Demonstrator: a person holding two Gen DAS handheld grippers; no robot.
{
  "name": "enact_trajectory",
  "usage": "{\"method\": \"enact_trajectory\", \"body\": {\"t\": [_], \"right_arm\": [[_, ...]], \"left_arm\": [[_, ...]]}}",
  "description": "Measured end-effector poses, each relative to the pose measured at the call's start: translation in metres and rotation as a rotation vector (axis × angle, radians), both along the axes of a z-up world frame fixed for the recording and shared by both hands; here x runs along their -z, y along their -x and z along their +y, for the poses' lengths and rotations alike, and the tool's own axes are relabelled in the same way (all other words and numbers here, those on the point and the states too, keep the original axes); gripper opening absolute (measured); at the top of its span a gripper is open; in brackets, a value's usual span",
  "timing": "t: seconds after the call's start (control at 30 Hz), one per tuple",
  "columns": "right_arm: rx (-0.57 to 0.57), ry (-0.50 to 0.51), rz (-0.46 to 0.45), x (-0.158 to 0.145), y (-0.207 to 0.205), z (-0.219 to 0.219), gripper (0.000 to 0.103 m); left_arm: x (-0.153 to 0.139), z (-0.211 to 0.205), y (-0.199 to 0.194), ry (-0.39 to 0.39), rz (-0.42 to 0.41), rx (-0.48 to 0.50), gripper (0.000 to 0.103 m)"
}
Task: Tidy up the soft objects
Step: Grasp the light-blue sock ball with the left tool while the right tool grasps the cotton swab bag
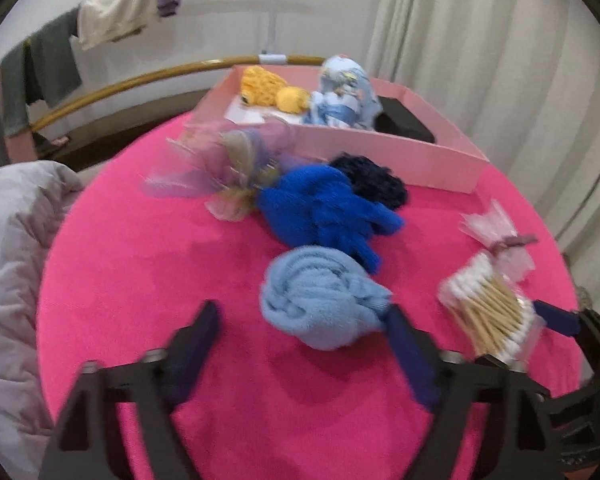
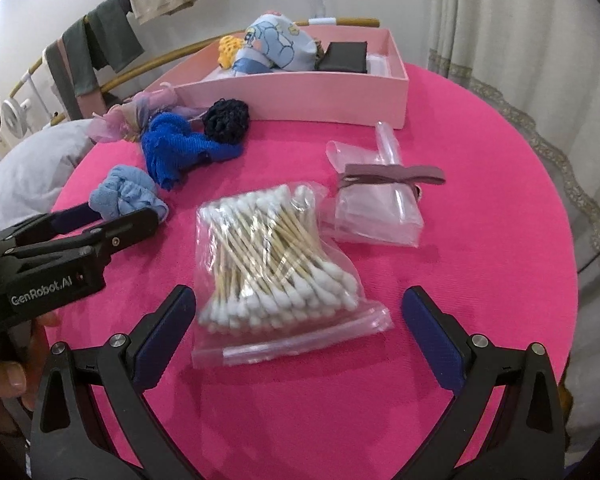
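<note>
A rolled light blue cloth (image 1: 320, 304) lies on the round pink table (image 1: 160, 280). My left gripper (image 1: 304, 328) stands open around its near side; the right finger touches it and the left finger stands apart. Behind it lie a royal blue glove (image 1: 324, 208), a dark navy scrunchie (image 1: 372, 180) and a sheer pink-purple bow (image 1: 224, 164). The pink box (image 1: 420, 156) at the back holds a yellow knit piece (image 1: 268, 88), a blue printed cloth (image 1: 344, 88) and a black item (image 1: 400, 120). My right gripper (image 2: 298, 304) is open with a bag of cotton swabs (image 2: 276, 256) between its fingers, untouched.
A clear packet tied with a mauve ribbon (image 2: 380, 200) lies right of the swabs. Grey bedding (image 1: 12, 260) sits off the table's left edge. Clothes hang on wooden rails (image 1: 112, 20) behind. A curtain (image 1: 500, 80) hangs at the right. A person's hand (image 2: 4, 376) holds the left gripper.
</note>
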State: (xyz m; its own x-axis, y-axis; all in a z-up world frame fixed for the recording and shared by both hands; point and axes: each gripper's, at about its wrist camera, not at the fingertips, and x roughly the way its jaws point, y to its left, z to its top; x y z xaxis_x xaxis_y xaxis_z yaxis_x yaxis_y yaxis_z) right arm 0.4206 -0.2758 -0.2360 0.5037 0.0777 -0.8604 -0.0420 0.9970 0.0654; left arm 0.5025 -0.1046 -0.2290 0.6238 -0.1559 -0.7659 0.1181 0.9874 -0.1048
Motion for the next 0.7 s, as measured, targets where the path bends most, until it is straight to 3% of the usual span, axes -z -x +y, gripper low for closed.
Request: {"method": "enact_trajectory", "body": {"t": [0.17, 0.27, 0.43, 0.5, 0.7], "right_arm": [[0.007, 0.019, -0.012, 0.003, -0.007, 0.009, 0.103], [0.014, 0.048, -0.016, 0.004, -0.009, 0.016, 0.101], [0.002, 0.089, -0.028, 0.002, -0.006, 0.022, 0.078], [0.002, 0.08, -0.037, 0.0, -0.004, 0.021, 0.063], [0.005, 0.03, -0.041, -0.006, 0.006, 0.017, 0.052]], "left_arm": [[0.002, 0.005, -0.01, 0.025, 0.002, -0.002, 0.086], [0.006, 0.004, -0.015, 0.038, 0.018, 0.021, 0.061], [0.006, 0.002, -0.019, 0.036, 0.01, 0.04, 0.05], [0.005, 0.005, -0.019, 0.049, 0.011, 0.042, 0.047], [0.0, 0.013, -0.005, 0.05, 0.003, 0.035, 0.045]]}}
